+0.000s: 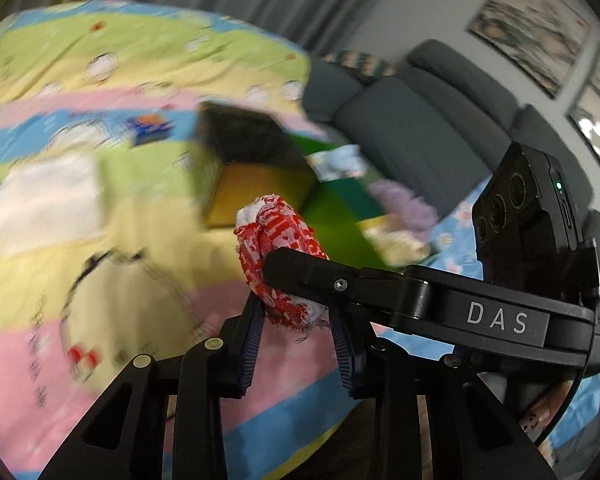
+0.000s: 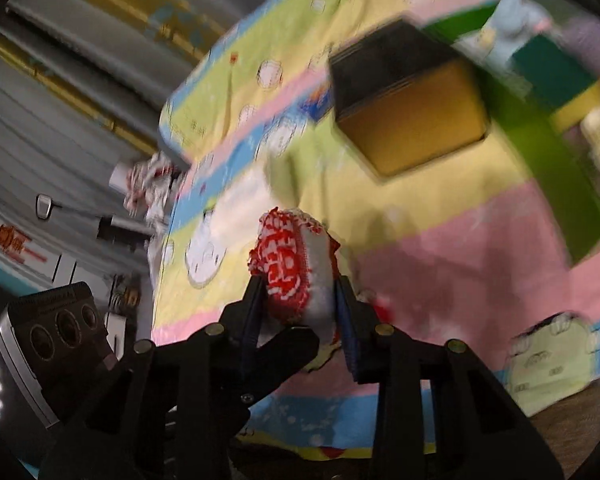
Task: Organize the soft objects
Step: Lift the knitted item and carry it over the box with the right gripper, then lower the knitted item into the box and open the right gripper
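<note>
- Red-and-white cloth roll (image 1: 278,264), in the left wrist view, is squeezed between the left gripper (image 1: 296,344) pads, above the striped bed cover (image 1: 100,280). It is also pinched by the right gripper (image 1: 296,268) reaching across.
- In the right wrist view, the same roll (image 2: 294,268) is clamped in the right gripper (image 2: 300,320). The open brown box (image 2: 412,100) lies well apart.
- If the two grippers are pulled different ways, the roll could come undone or be dropped.
</note>
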A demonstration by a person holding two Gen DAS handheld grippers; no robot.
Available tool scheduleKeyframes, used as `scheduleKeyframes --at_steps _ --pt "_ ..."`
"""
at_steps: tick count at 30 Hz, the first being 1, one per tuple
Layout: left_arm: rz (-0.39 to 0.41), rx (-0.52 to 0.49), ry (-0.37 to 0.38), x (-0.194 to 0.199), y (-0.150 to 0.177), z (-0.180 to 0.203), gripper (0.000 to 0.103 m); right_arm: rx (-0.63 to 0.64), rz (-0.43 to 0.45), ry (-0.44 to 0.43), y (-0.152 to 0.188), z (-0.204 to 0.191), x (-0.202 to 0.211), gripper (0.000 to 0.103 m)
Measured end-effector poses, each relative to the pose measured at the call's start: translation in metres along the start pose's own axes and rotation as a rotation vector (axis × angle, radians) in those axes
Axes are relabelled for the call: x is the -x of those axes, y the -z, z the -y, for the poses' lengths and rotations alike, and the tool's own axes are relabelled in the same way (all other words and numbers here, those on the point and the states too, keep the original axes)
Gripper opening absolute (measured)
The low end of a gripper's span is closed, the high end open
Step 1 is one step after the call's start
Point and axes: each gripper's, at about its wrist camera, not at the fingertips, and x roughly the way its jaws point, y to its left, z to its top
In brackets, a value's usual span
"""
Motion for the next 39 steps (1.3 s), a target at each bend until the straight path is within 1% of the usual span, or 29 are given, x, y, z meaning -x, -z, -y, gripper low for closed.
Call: scheduleKeyframes --at_steps 5,6,10,12,17,24,32,39 --pt "0.001 -0.092 0.076 -0.028 -0.025 0.040 0.033 -0.025 0.114 0.057 -0.024 0.025 0.041 0.035" --pt "-0.004 -0.100 0.092 -0.034 -0.029 0.046 0.033 -0.035 0.139 0.076 -0.029 0.032 0.049 0.035" --pt "-0.046 -0.108 0.153 -0.065 -0.042 0.065 0.033 -0.076 0.193 0.129 -0.042 0.053 0.066 0.035" --pt "-0.070 -0.110 0.162 -0.077 -0.046 0.071 0.033 -0.091 0.202 0.153 -0.048 0.062 0.069 0.035" --pt "-0.134 -0.119 0.159 -0.105 -0.048 0.087 0.033 -0.160 0.196 0.176 -0.055 0.093 0.071 0.035" --pt "-0.189 -0.102 0.144 -0.127 -0.047 0.090 0.033 -0.215 0.167 0.176 -0.058 0.117 0.068 0.035" --pt "-0.236 -0.075 0.117 -0.141 -0.048 0.090 0.033 -0.251 0.135 0.181 -0.061 0.127 0.058 0.037" --pt "-0.252 -0.070 0.108 -0.143 -0.048 0.092 0.033 -0.273 0.133 0.202 -0.063 0.130 0.056 0.037"
